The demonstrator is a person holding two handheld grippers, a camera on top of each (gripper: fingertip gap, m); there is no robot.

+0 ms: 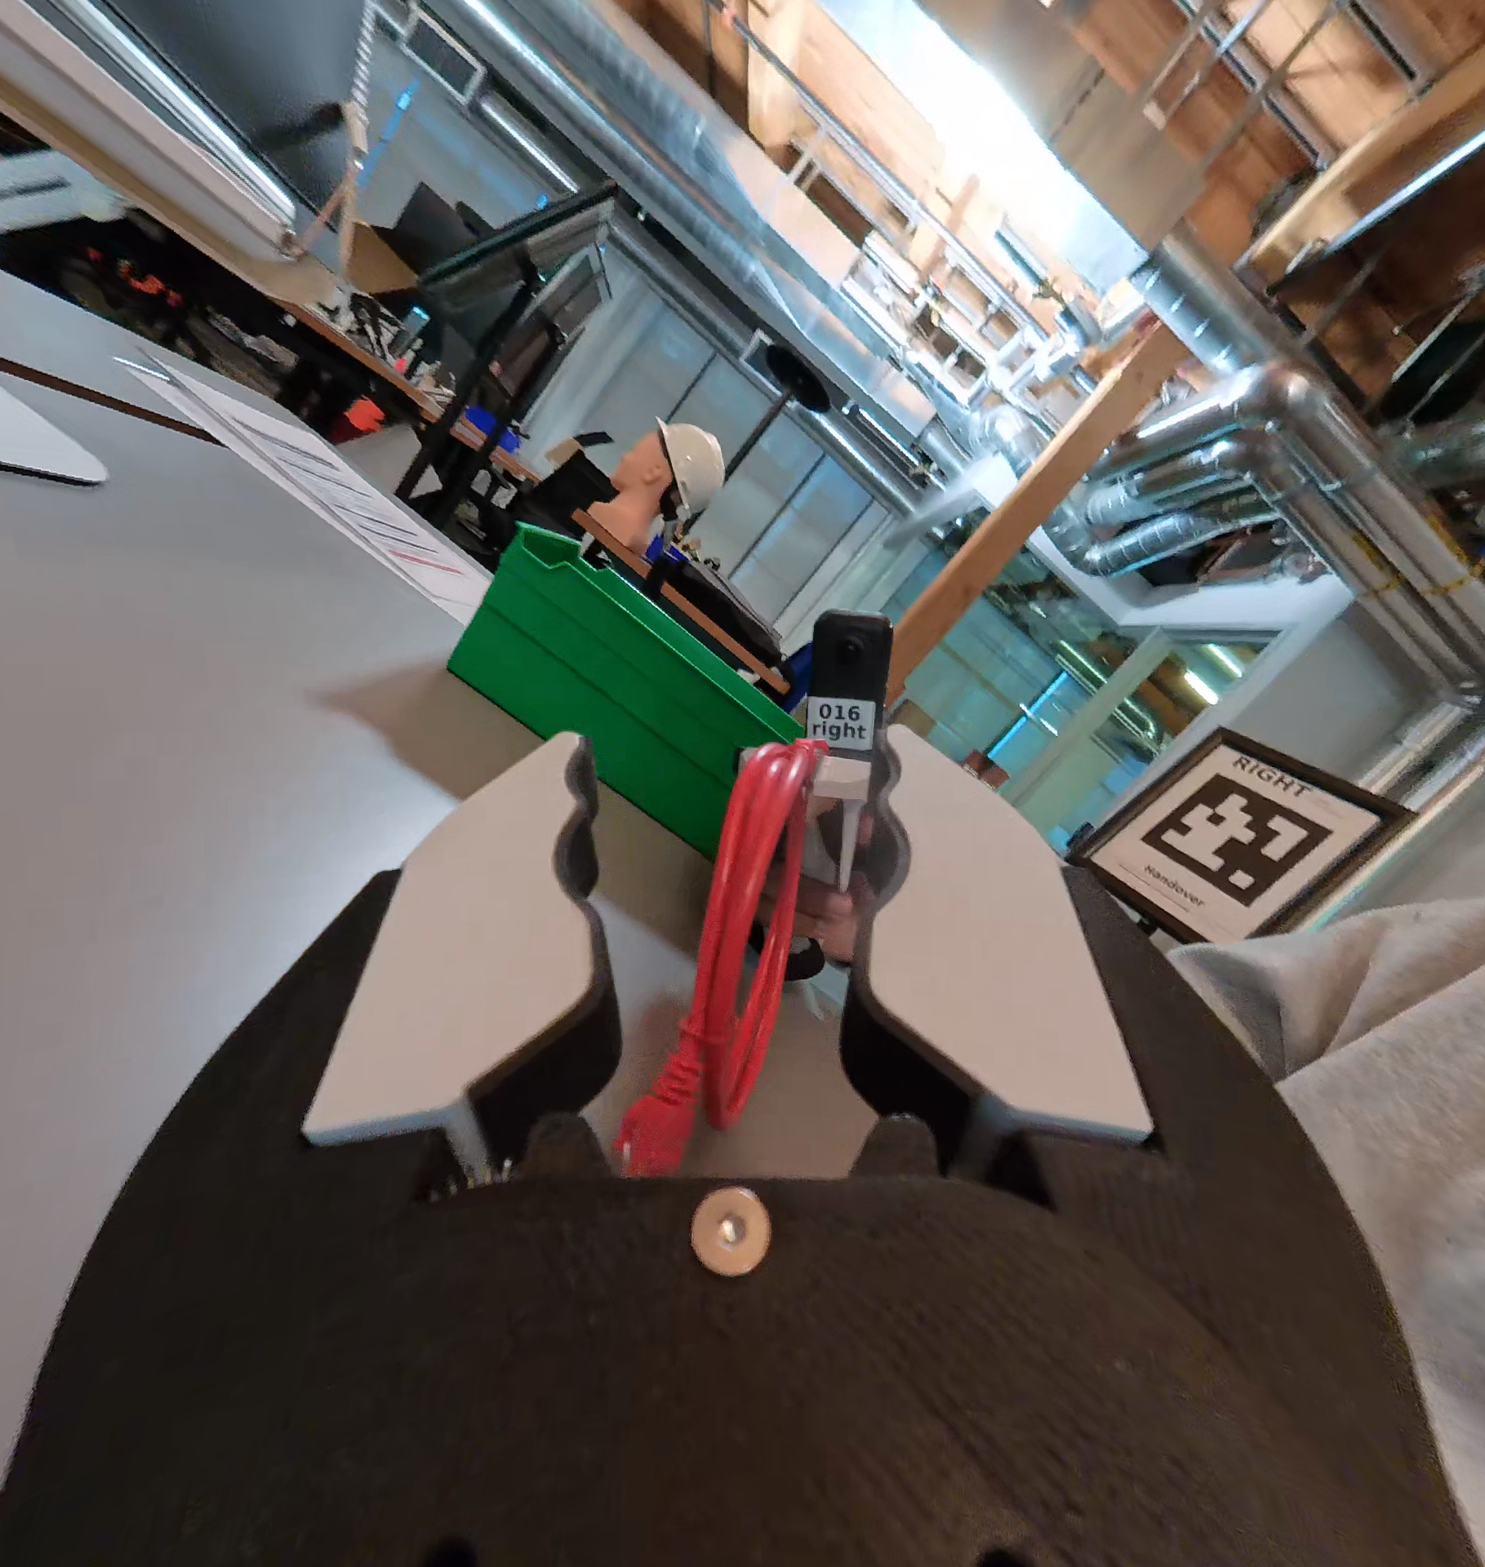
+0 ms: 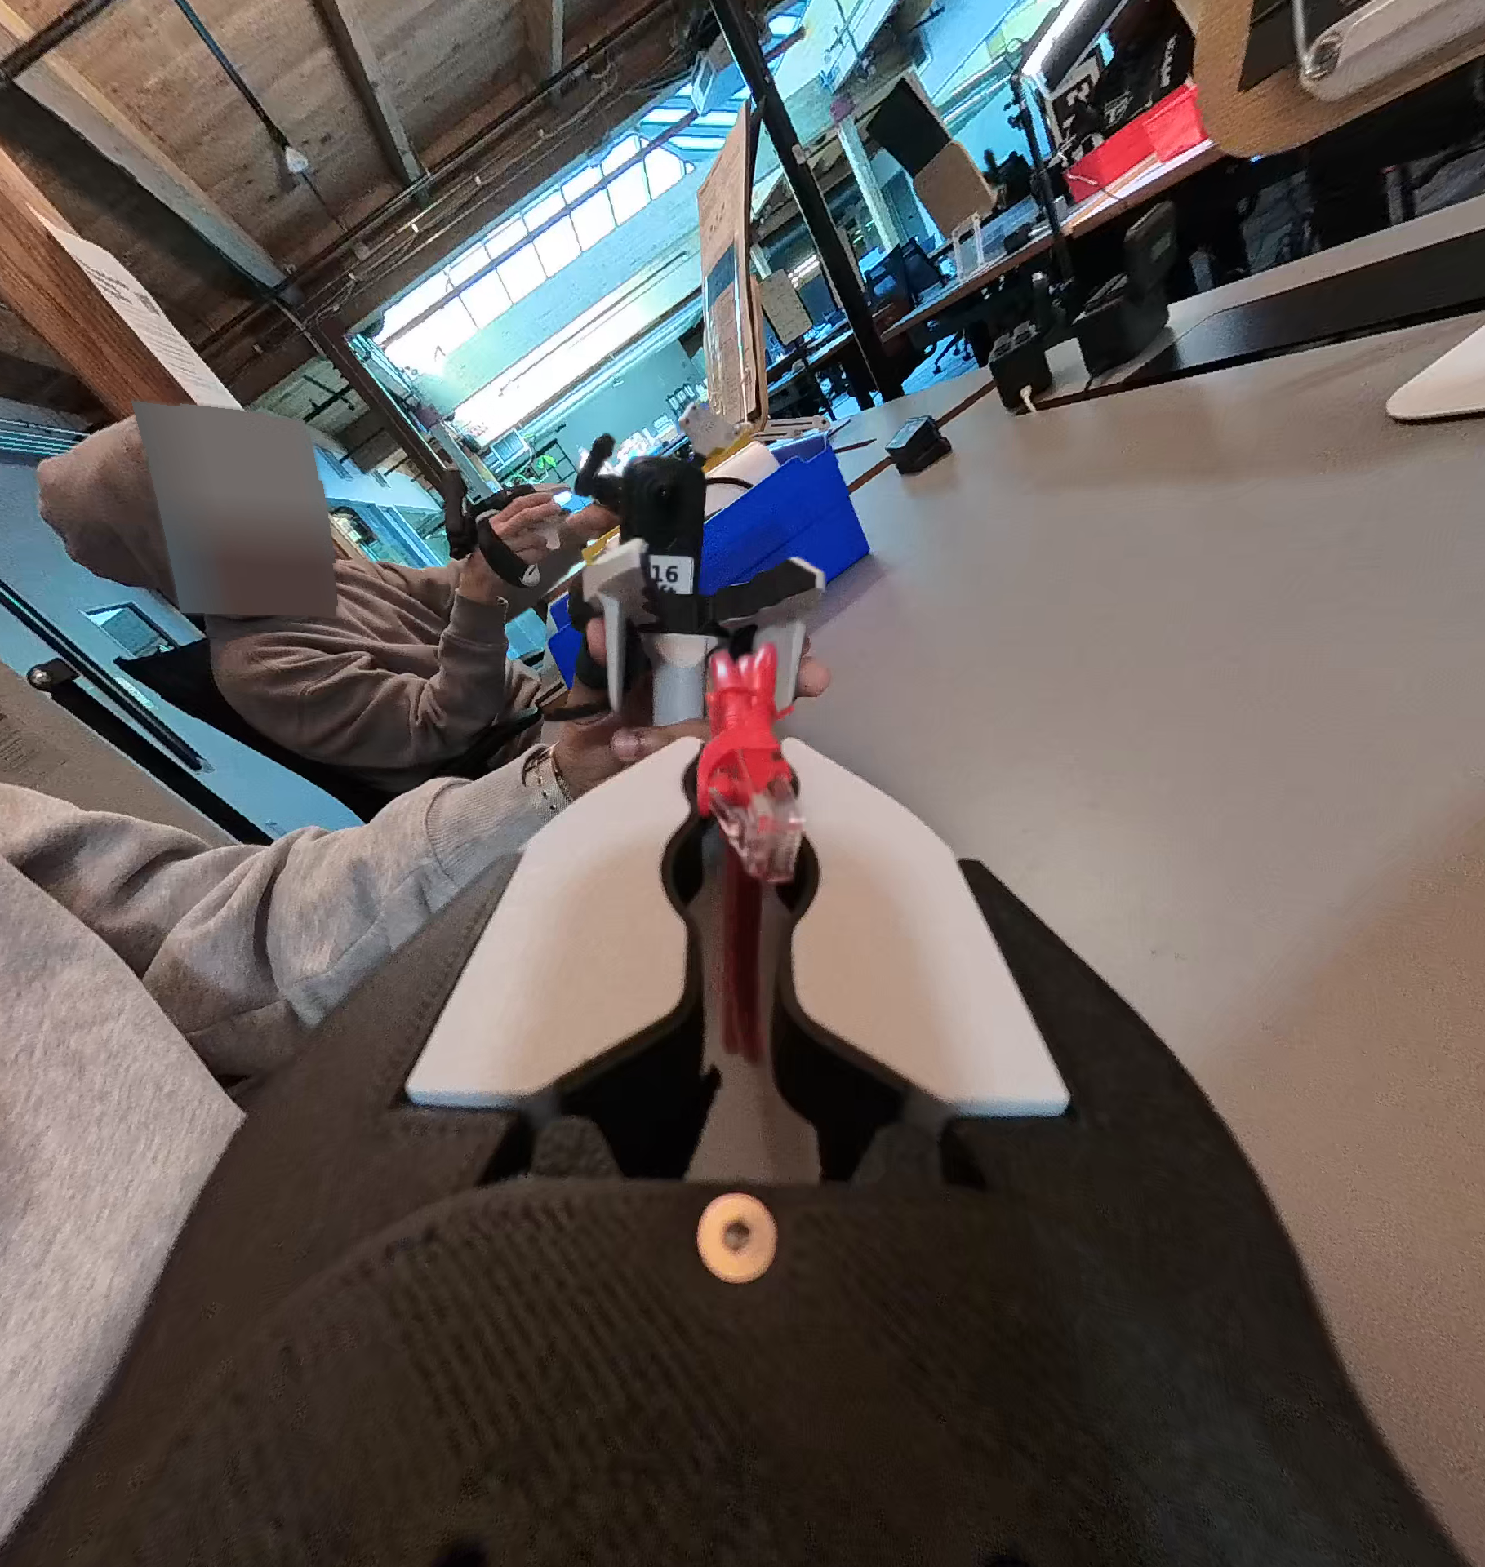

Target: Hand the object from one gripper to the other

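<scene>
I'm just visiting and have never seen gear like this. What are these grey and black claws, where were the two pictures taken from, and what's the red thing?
There is no robot here. A person holds a two-finger gripper in each hand, and each carries a camera looking along its fingers. One picture comes from the left gripper, the other from the right gripper; each also shows its partner farther off. The right gripper pinches a coiled red cable, which hangs between the left gripper's open fingers. Below is a grey table with a green bin, a blue bin and a framed marker sign.
</scene>
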